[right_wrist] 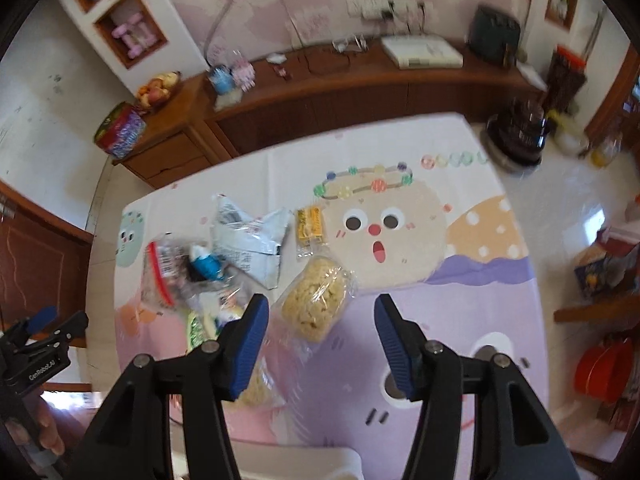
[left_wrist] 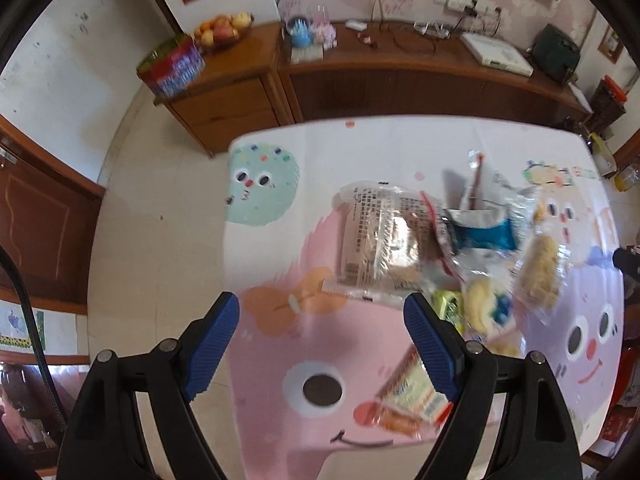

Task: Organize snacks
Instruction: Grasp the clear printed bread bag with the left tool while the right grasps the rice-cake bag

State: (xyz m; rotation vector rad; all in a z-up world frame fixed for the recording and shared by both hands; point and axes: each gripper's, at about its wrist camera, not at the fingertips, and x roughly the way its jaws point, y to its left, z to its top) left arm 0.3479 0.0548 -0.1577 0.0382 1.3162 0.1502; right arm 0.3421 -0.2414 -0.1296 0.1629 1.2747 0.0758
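Right gripper (right_wrist: pixel 320 340) agape over puffed-rice pack (right_wrist: pixel 316 304); left gripper (left_wrist: pixel 322 336) agape, empty.

Table (right_wrist: pixel 460 288) covered by a cartoon-face cloth, pink, purple and white. Snack packets lie in a loose pile on its left half: clear bag of brown pieces (left_wrist: pixel 384 244), silver wrapper (right_wrist: pixel 252 240), blue-and-white packet (right_wrist: pixel 206 266), yellow crisp-rice cake (right_wrist: pixel 316 304). Small yellow bar (right_wrist: pixel 310 226) lies just beyond the cake.
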